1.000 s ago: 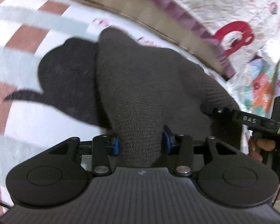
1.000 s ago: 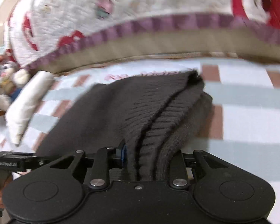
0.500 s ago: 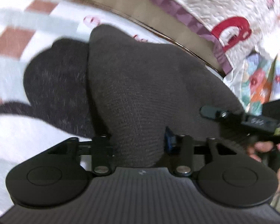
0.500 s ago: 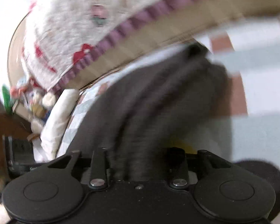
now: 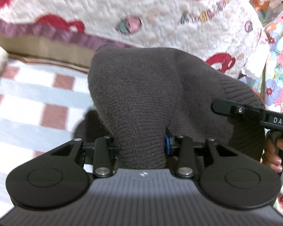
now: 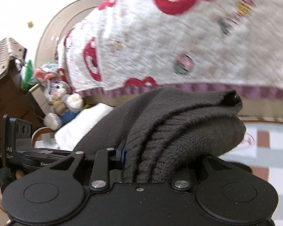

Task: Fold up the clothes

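Observation:
A dark grey knit sweater [image 5: 149, 94] is folded into a thick bundle and hangs lifted above the checked bed cover [image 5: 28, 98]. My left gripper [image 5: 141, 143] is shut on one end of it; the fabric covers the fingertips. My right gripper [image 6: 154, 158] is shut on the other end, where several ribbed layers [image 6: 160, 131] bunch between the jaws. The right gripper also shows at the right of the left wrist view [image 5: 254, 113], beside the sweater.
A white quilt with red shapes and a purple border [image 5: 122, 9] stands behind. A floral cloth [image 5: 277, 56] is at the right. A stuffed rabbit [image 6: 58, 94], a white pillow [image 6: 84, 124] and a cardboard box [image 6: 5, 86] lie to the left.
Both grippers have lifted the sweater off the bed cover and tilted up. The views now face the quilt rather than the bed.

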`<state>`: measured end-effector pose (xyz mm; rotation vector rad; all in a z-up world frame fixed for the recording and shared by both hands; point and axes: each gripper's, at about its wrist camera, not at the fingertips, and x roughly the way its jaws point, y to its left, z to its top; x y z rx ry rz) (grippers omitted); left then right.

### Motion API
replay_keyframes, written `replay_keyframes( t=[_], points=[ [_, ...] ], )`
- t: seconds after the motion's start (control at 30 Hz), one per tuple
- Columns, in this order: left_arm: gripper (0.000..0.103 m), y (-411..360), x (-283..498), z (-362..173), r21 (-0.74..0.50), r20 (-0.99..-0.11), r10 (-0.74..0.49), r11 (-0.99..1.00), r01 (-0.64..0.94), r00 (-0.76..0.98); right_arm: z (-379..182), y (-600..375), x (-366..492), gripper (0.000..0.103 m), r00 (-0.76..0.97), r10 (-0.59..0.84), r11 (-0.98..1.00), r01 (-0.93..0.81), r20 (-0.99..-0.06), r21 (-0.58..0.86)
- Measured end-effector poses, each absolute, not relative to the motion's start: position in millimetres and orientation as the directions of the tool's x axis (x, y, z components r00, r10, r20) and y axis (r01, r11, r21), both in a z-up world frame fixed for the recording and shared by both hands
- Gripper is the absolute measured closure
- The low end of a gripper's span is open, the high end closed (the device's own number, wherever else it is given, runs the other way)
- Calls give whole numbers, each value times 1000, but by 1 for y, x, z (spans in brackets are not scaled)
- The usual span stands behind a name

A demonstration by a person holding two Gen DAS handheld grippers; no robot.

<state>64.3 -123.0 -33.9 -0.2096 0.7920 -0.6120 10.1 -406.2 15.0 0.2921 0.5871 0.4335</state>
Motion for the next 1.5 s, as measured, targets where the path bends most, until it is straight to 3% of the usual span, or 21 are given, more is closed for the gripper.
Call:
replay_keyframes(
  t=[0.23,0.47,0.7,0.97,1.3,1.5],
  points=[
    [66,-52,51,10,-289,-663,-486,868,404,570,57,-337,21,69,725,517,849,-369,-455,378],
    [66,24,44,19,-220,-696,-384,918,329,607,54,-262,36,70,672,594,799,-431,-442,419],
    [66,89,38,9,-234,-677,-345,938,255,650,43,-195,51,70,626,640,767,-484,-446,421],
    [66,123,42,4,-210,-653,-294,956,206,698,32,-153,48,70,685,633,773,-537,-361,338],
    [66,111,35,-50,-299,-685,-404,915,271,606,-1,-164,39,70,629,597,802,-489,-498,344],
    [66,102,43,-58,-280,-680,-412,910,304,606,-16,-172,37,70,627,567,823,-461,-534,332]
  ],
)
